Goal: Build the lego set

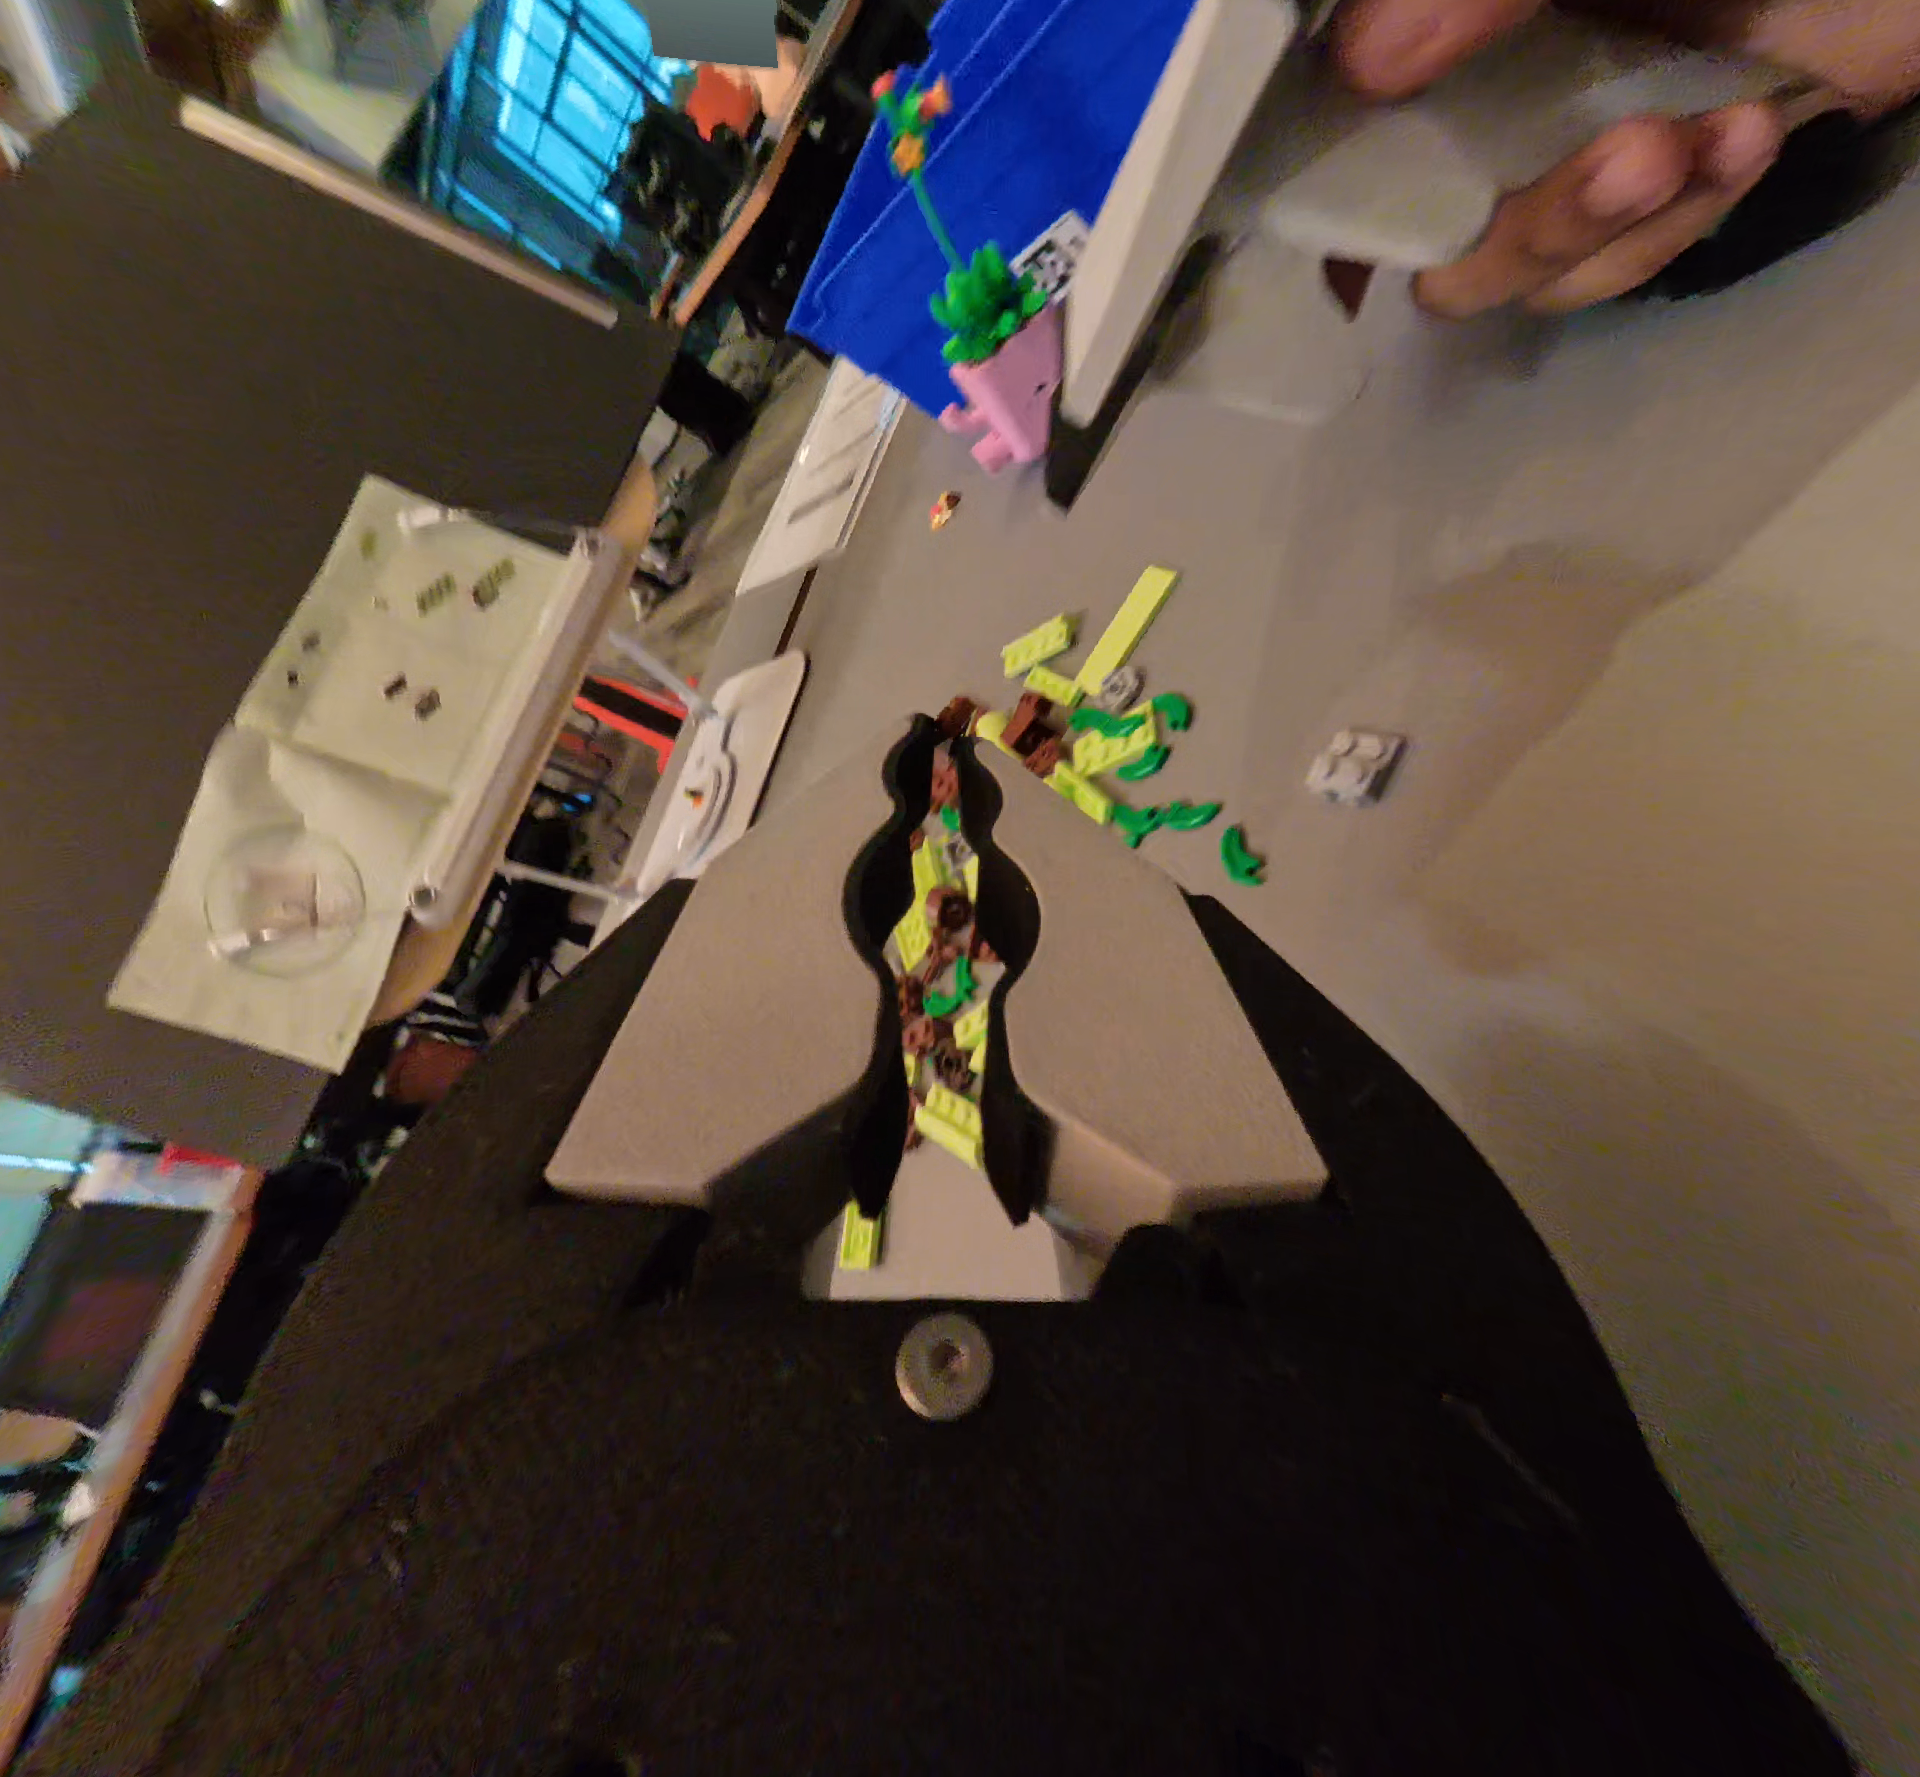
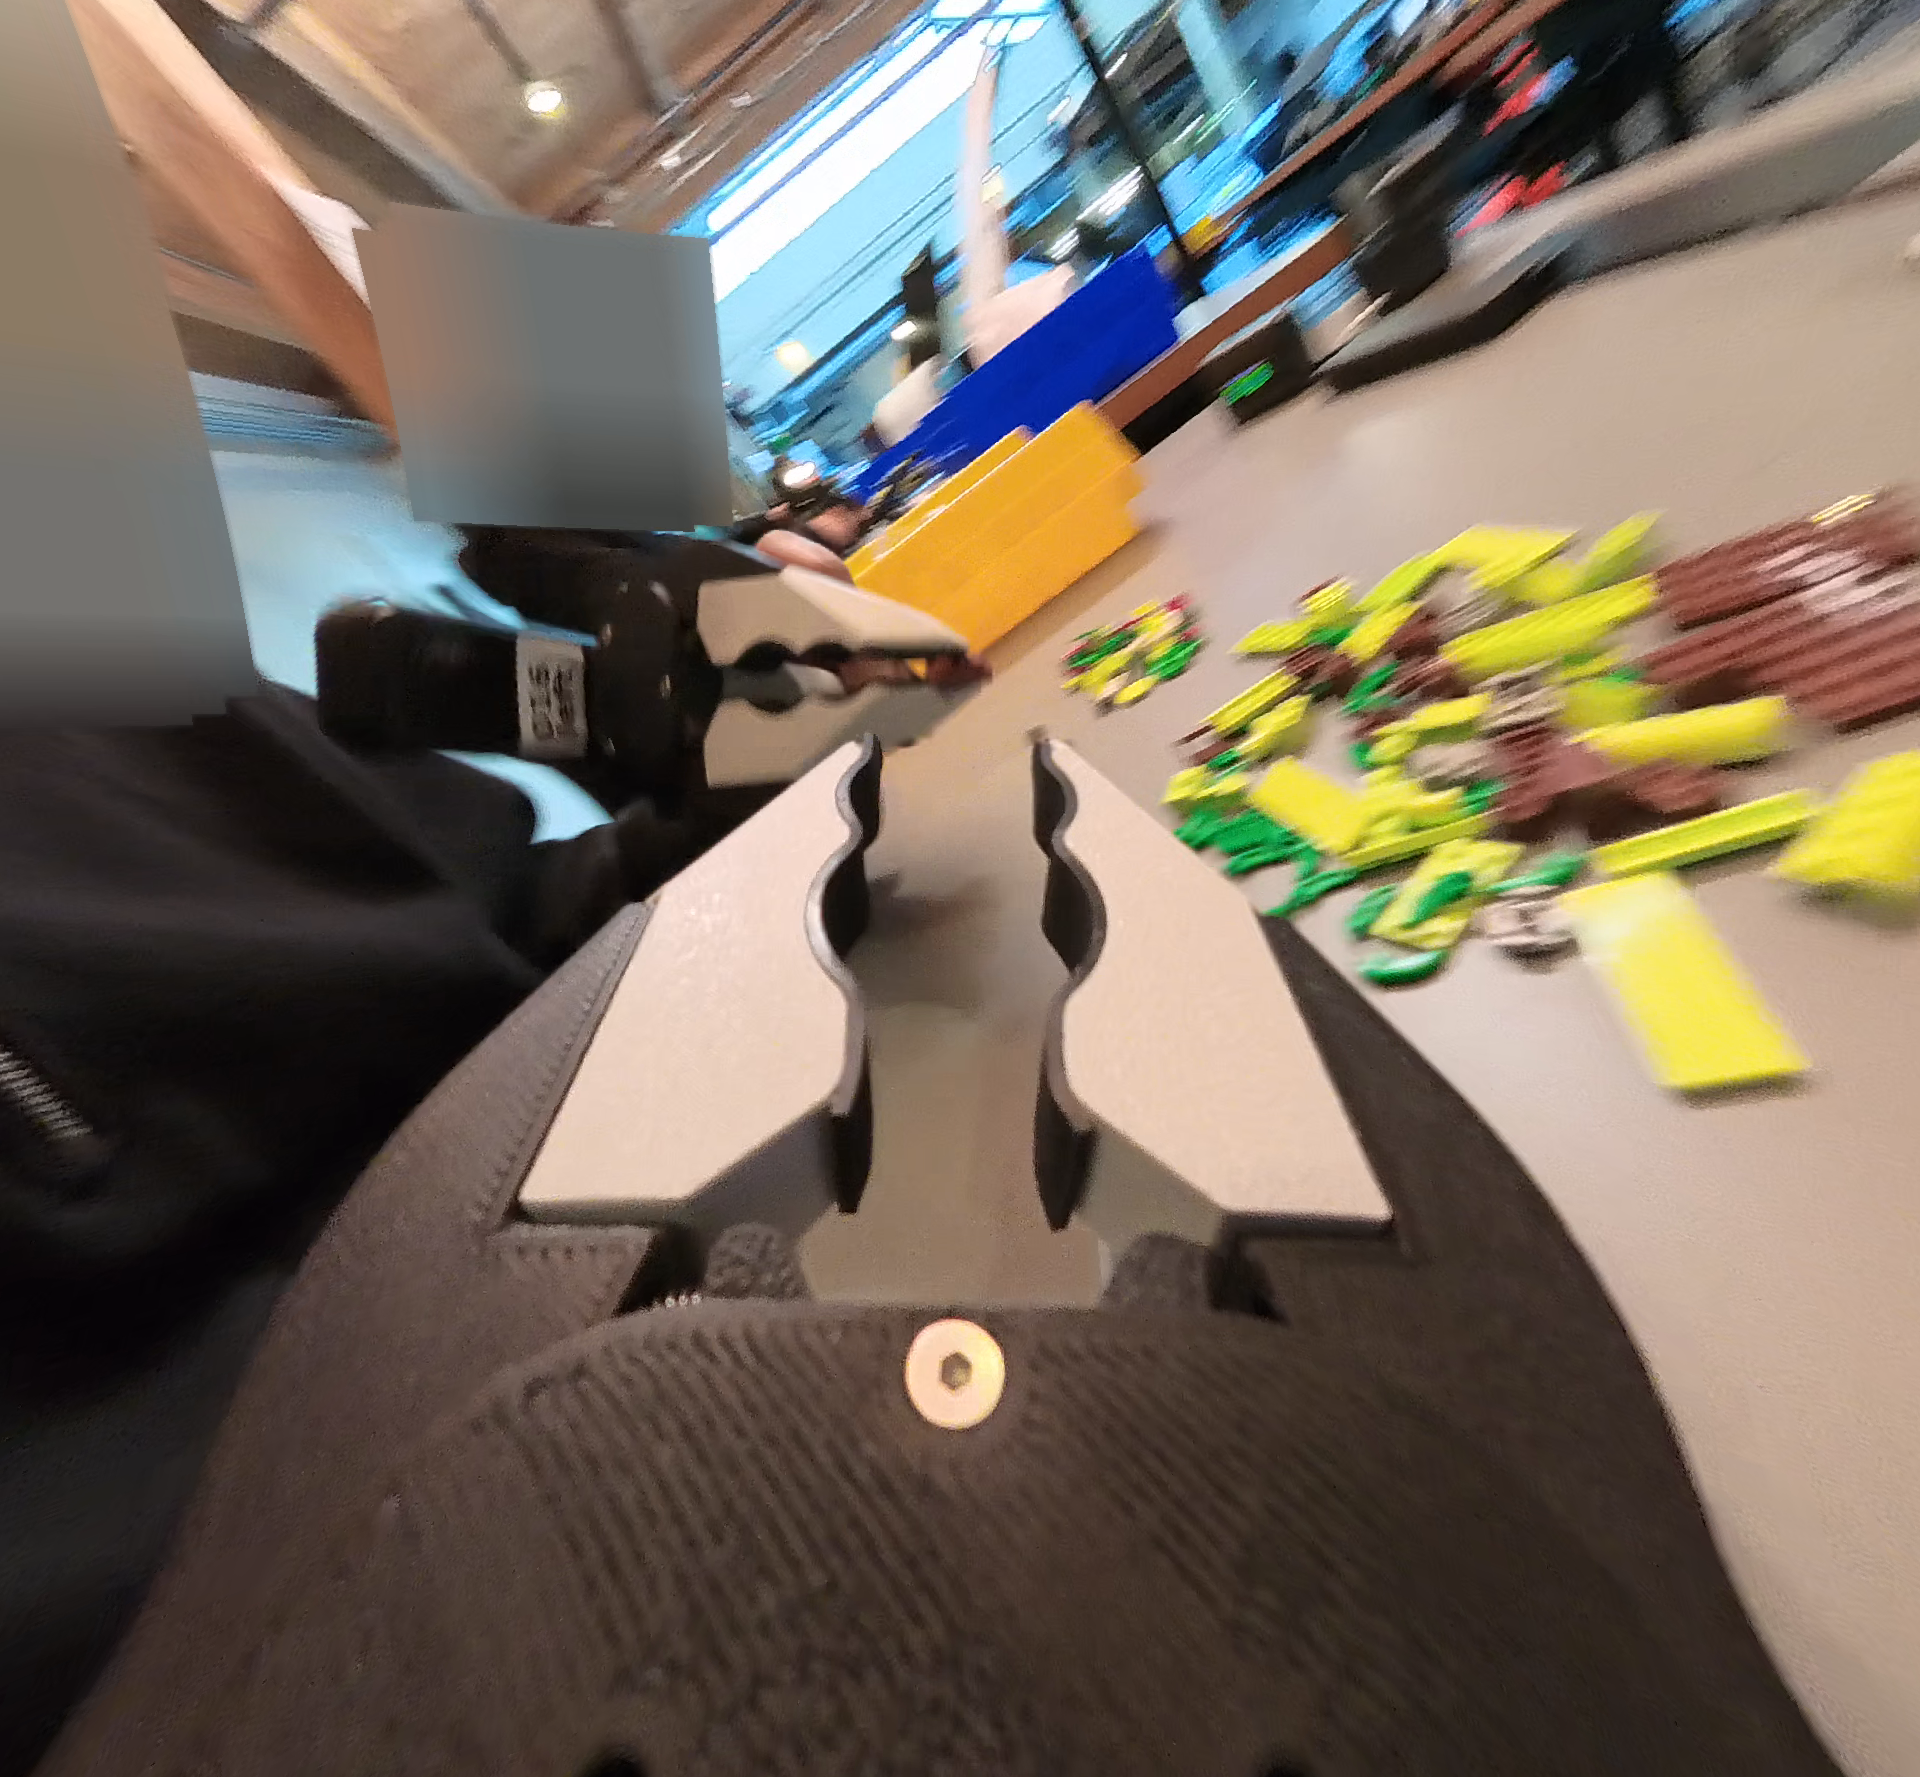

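Lime, brown and green lego pieces [image 1: 1101,751] scattered on grey counter [image 1: 1558,896]; left hand-held gripper [image 1: 943,759] nearly closed, pinching a brown piece [image 1: 944,777]. Right view: right hand-held gripper [image 2: 956,745] open, empty; only here, yellow bin [image 2: 997,522].

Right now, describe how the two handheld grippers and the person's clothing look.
Each gripper has two light grey fingers with wavy, scalloped black inner edges, set in a black textured body with a round metal screw at its centre. That goes for the left gripper and the right gripper. The left's handle carries a black-and-white square marker. The person's sleeve is black.
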A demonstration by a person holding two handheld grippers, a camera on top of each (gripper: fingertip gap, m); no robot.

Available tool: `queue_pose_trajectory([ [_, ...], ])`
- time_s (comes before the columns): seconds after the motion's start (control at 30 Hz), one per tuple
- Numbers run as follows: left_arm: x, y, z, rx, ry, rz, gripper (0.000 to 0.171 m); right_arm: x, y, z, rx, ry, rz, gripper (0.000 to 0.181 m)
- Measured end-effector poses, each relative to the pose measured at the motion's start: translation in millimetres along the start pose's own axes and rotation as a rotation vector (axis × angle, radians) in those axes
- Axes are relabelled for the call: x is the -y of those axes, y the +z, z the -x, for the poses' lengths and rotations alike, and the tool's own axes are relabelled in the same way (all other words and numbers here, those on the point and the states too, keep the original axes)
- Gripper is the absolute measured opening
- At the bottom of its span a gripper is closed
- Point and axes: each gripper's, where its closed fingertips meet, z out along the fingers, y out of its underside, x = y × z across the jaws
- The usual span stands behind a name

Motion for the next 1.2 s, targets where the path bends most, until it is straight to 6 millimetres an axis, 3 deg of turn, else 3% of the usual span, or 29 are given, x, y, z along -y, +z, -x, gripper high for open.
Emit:
queue_pose_trajectory([
  [0.17,20.0,2.8,-26.2,-0.074,0.004,-0.052,0.001,-11.5,8.6,14.1,0.07,0.007,0.053,0.029],
  [0.4,35.1,-2.4,-33.0,-0.097,-0.026,-0.098,0.002,-23.4,17.5,27.2,0.142,0.042,0.105,0.026],
  [0.57,39.0,-4.4,-34.7,-0.087,-0.015,-0.112,0.002,-23.5,17.1,29.0,0.141,0.023,0.103,0.013],
  [0.63,37.3,-4.2,-28.5,-0.049,-0.034,-0.116,0.012,-23.3,16.8,29.4,0.137,0.013,0.102,0.013],
  [0.67,35.3,-4.2,-21.3,-0.007,-0.049,-0.117,0.027,-21.8,15.6,28.7,0.132,0.007,0.095,0.013],
  [0.7,32.6,-4.6,-14.2,0.028,-0.066,-0.116,0.038,-19.1,13.5,26.3,0.116,-0.005,0.082,0.013],
  [0.77,25.5,-5.7,-6.6,0.031,-0.121,-0.108,0.044,-11.2,5.3,17.7,0.065,-0.032,0.051,0.013],
  [0.9,1.0,3.5,-25.3,-0.194,-0.351,-0.022,0.05,-6.7,-13.1,-6.1,-0.109,-0.145,0.095,0.014],
  [1.0,-10.4,10.0,-48.6,-0.363,-0.505,0.016,0.052,-20.5,-17.2,-18.5,-0.225,-0.265,0.229,0.013],
  [1.2,-15.5,14.3,-61.8,-0.444,-0.56,0.04,0.051,-64.2,-12.0,-38.7,-0.366,-0.442,0.54,0.013],
])
